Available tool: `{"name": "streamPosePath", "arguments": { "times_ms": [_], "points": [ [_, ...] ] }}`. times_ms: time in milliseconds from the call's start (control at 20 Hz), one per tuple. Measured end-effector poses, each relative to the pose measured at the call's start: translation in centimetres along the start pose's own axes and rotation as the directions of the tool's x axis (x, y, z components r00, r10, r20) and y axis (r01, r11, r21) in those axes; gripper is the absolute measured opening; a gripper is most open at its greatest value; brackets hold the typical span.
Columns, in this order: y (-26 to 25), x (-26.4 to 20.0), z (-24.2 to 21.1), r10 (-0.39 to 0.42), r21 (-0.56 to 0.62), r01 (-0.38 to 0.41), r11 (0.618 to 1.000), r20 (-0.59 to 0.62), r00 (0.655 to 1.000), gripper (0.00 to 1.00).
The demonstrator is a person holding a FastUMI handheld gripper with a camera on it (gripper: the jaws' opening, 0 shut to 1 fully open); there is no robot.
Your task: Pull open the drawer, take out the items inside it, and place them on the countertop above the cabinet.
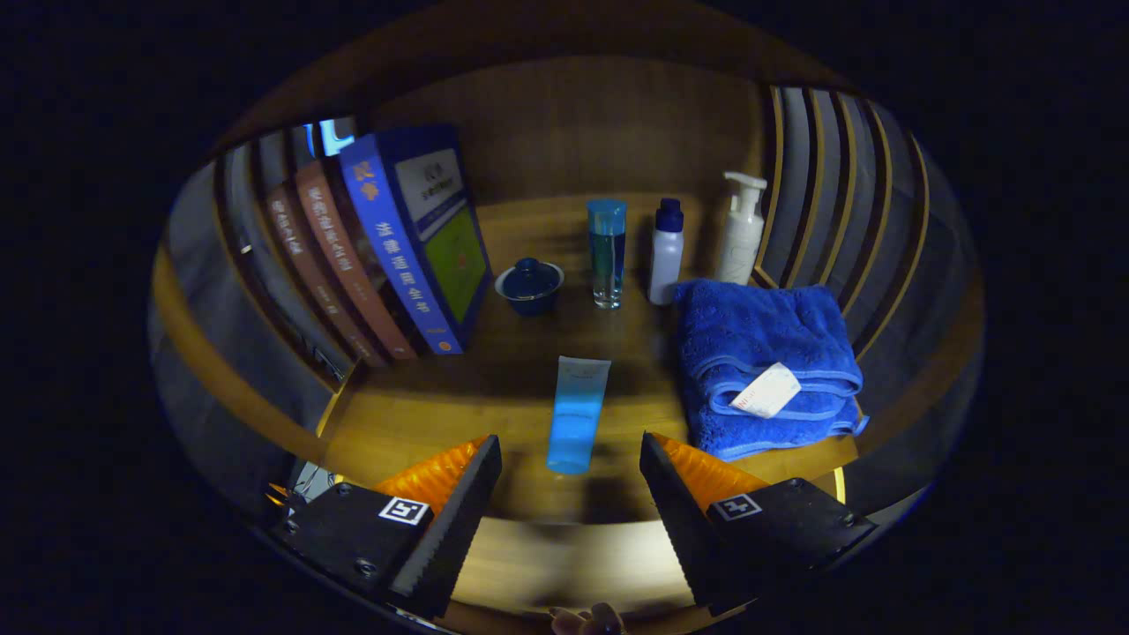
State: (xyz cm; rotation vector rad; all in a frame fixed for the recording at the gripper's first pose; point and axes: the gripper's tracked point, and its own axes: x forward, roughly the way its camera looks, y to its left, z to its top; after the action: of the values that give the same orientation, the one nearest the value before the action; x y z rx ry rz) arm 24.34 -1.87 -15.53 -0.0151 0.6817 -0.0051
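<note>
The light-blue plastic tube (pixel 578 413) lies on the wooden worktop (pixel 520 238) at frame centre, apparently delivered; the gripper (pixel 571 481) jaws gape wide, empty.

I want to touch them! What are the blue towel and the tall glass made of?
The towel looks like soft, fluffy cloth: fuzzy loops, folded layers, matte. The glass looks like clear, shiny glass or maybe plastic: you see through it to blue liquid. The open tongs touch neither.

Lots of blue here: light blue tube (pixel 578 413), deep blue towel (pixel 766 362) with a white tag (pixel 767 390), dark blue lidded cup (pixel 529 285), blue book (pixel 422 236) beside brown books (pixel 331 265). White pump bottle (pixel 741 227), warm wood countertop (pixel 494 388).
</note>
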Motion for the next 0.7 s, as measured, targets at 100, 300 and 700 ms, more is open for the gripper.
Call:
{"name": "streamPosePath", "arguments": {
  "times_ms": [100, 300, 700],
  "points": [
    [0.4, -2.7, 0.3, 0.006, -0.013, -0.005, 1.000, 0.079, 0.997, 1.00],
    [0.6, -9.0, 0.1, 0.026, -0.027, -0.020, 0.999, 0.243, 0.970, 1.00],
    [0.8, -16.4, -6.4, 0.063, -0.003, -0.068, 0.998, 0.433, 0.899, 1.00]
  ]
}}
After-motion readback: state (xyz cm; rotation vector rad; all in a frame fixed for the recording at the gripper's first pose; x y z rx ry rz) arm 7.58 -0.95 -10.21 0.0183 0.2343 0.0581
